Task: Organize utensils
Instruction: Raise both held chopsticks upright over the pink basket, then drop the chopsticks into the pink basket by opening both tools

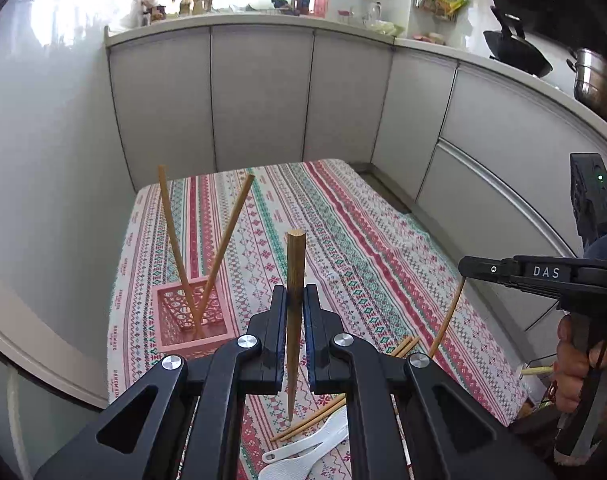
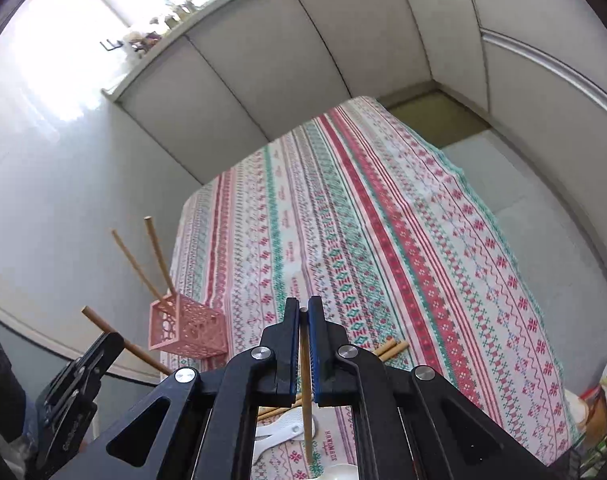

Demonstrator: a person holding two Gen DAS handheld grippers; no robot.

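Note:
My left gripper (image 1: 295,294) is shut on a brown wooden chopstick (image 1: 294,320), held upright above the table. My right gripper (image 2: 303,310) is shut on a thinner chopstick (image 2: 306,392), its tip pointing down at the cloth. The right gripper also shows in the left wrist view (image 1: 469,267), and the left gripper in the right wrist view (image 2: 113,342). A pink perforated holder (image 1: 191,320) stands on the table's left side with two chopsticks (image 1: 175,248) leaning in it; it also shows in the right wrist view (image 2: 189,330). More chopsticks (image 1: 315,418) and white plastic spoons (image 1: 299,452) lie on the cloth below the grippers.
The table has a striped patterned cloth (image 1: 343,232). Grey cabinets (image 1: 259,96) run behind and to the right. A wok (image 1: 515,50) and steel pot (image 1: 599,84) sit on the counter at right. A wall is close on the left.

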